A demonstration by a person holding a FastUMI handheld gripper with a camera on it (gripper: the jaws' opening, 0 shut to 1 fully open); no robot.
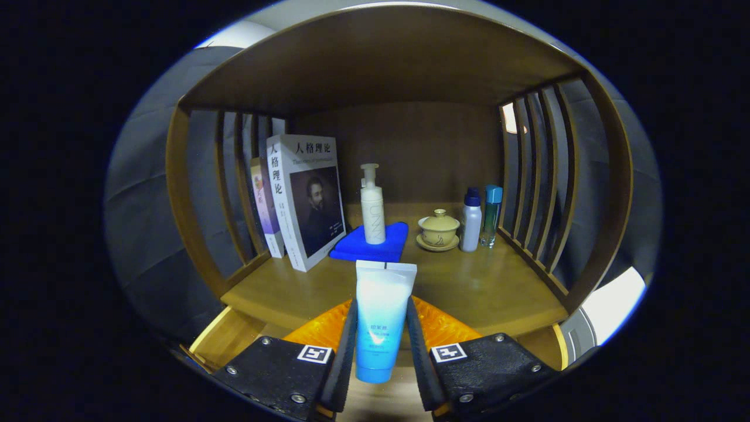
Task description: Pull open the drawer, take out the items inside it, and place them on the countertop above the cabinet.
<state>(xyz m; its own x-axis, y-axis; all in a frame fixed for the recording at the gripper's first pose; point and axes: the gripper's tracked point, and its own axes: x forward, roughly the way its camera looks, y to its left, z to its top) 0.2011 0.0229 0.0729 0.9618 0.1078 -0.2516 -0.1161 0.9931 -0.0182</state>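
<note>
I've got my tool (381, 346) clamped on the tube (379, 319), both fingers pressing its sides, cap end down, hanging over the front edge of the counter (480, 293). It looks light and squashy, likely slick, so I'd grip low near the stiffer cap. Counting, big to small: two books (304, 199) at the left edge, one blue cloth (375, 246) under one pump bottle (372, 205), two small bottles (471, 220) at the right edge, one lidded cup (438, 228)

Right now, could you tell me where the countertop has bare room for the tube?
The hand-held gripper is shut on the tube. Bare countertop lies just ahead, before the blue cloth and lidded cup. The back is crowded.
</note>
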